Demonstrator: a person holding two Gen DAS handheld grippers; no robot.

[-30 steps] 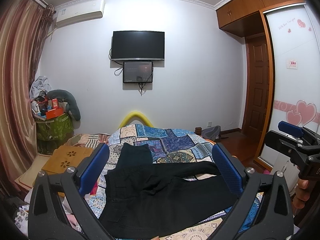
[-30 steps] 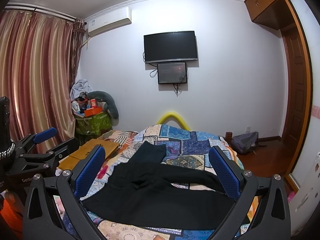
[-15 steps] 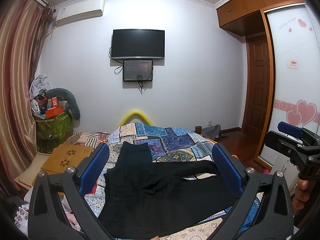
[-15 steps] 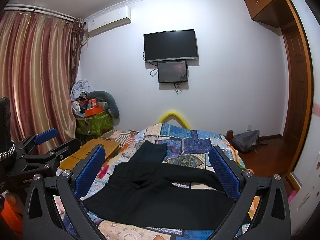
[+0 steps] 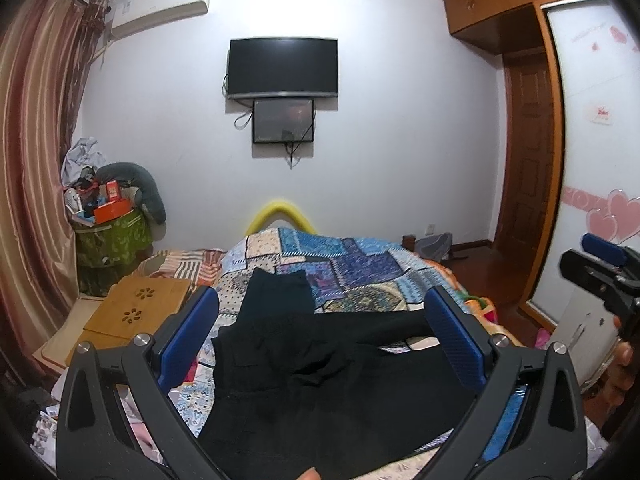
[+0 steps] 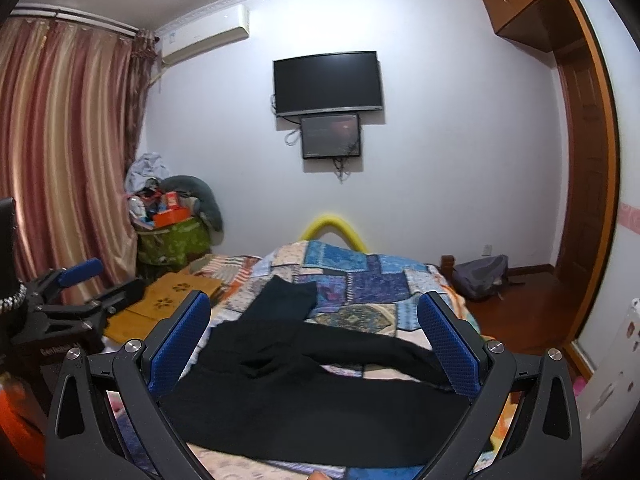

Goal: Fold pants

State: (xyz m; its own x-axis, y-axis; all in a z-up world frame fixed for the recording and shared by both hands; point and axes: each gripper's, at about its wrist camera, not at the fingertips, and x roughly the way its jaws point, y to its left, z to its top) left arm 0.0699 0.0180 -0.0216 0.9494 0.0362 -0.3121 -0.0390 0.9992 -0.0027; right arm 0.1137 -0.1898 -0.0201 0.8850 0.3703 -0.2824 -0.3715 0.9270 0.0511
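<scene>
Lying spread across the patchwork quilt [image 5: 352, 264] on the bed, the black pants [image 5: 320, 368] are resting unfolded, with the waist toward the left side and the two legs running out toward the right. In the right wrist view the pants [image 6: 304, 392] are showing a gap between the legs, the farther leg angling away from the nearer one. A separate dark garment [image 5: 278, 292] is lying just beyond the pants, touching or overlapping their far edge.

The left gripper [image 5: 320, 332] is hanging above the near side of the bed, its jaws standing wide apart and released, holding nothing; the blue pads [image 5: 188, 332] are framing the pants without touching them. The right gripper [image 6: 314, 332] is hovering likewise, jaws spread and empty. Each gripper is also showing in the other's camera: the right gripper [image 5: 600, 272] at the right edge of the left wrist view, with part of a hand [image 5: 618, 364] below it, and the left gripper [image 6: 68, 300] at the left edge of the right wrist view.

A wooden lap tray [image 5: 136, 312] is sitting at the left of the bed. A television [image 5: 282, 67] is hanging on the far wall with a smaller screen [image 5: 282, 121] right under it, and striped curtains [image 6: 64, 152] are covering the left side of the room
</scene>
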